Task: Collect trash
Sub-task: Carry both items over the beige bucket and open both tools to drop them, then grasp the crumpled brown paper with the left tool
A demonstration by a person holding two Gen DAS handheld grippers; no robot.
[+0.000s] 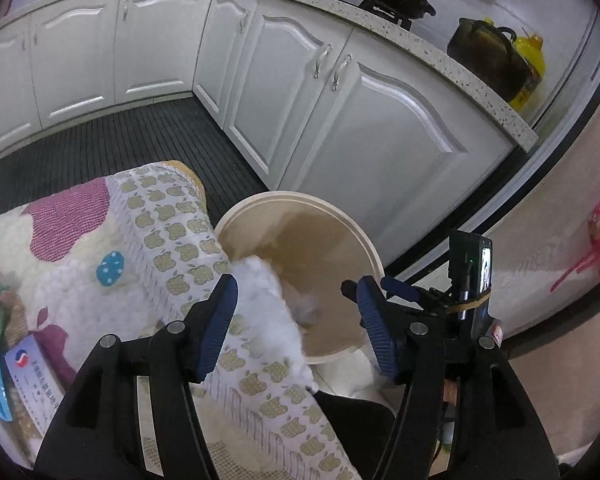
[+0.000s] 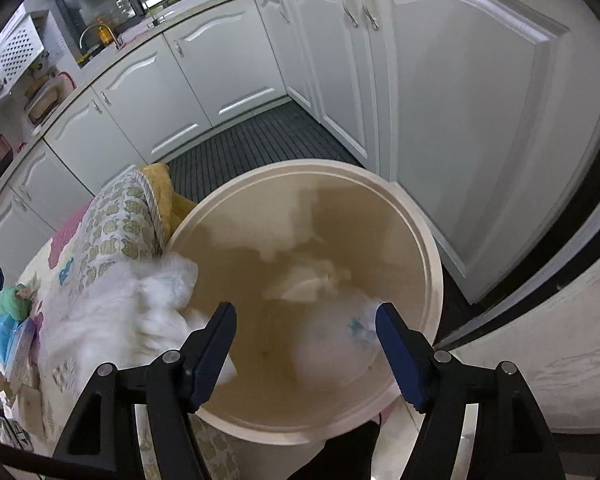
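- While both tongs hang spread with nothing pinched, my right gripper (image 2: 306,346) sits directly above the beige bin (image 2: 434,264), and my left gripper (image 1: 296,320) is over its near rim.
- White tissue (image 2: 312,284) lies crumpled in the bin below the right jaws; a blurred white wad (image 1: 276,304) hangs at the rim, between the left jaws.
- Left of the bin, touching it, is the apple-print cloth (image 1: 180,236).
- Beyond, white cabinets (image 1: 380,120) crowd the bin; ribbed floor mat (image 2: 260,136) stays open.
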